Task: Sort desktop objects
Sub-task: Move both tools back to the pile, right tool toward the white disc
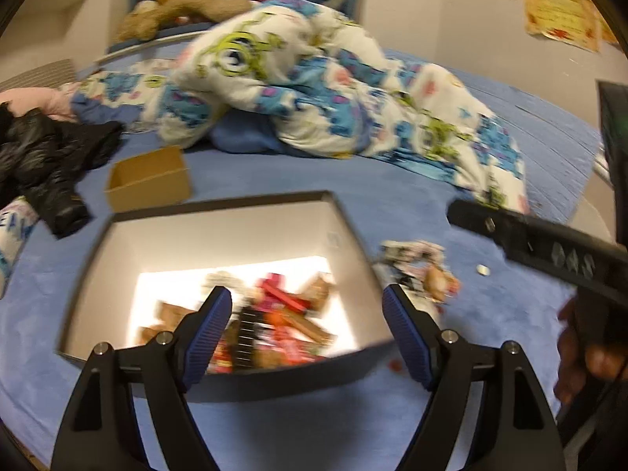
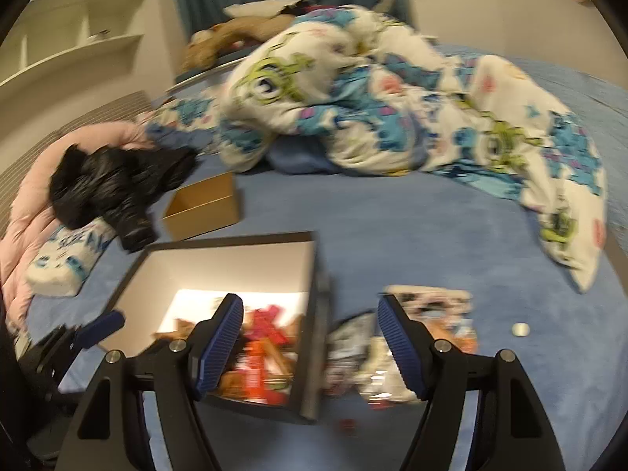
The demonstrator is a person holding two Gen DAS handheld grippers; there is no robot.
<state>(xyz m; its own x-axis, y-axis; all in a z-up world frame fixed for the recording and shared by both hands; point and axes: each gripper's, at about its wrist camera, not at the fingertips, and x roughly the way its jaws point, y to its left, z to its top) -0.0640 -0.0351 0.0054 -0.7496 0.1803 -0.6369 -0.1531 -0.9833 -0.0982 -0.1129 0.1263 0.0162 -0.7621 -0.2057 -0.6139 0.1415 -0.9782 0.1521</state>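
Now both sets of fingers are standing wide apart and gripping nothing; the left gripper (image 1: pixel 306 329) is hovering over the box (image 1: pixel 349 231) half full of snack packets (image 1: pixel 282 314); the right gripper (image 2: pixel 310 341) is straddling its wall beside the loose wrappers (image 2: pixel 428 314) lying on the bed (image 2: pixel 392 216); these look light, crinkly, slippery; pinching a flat edge seems best.
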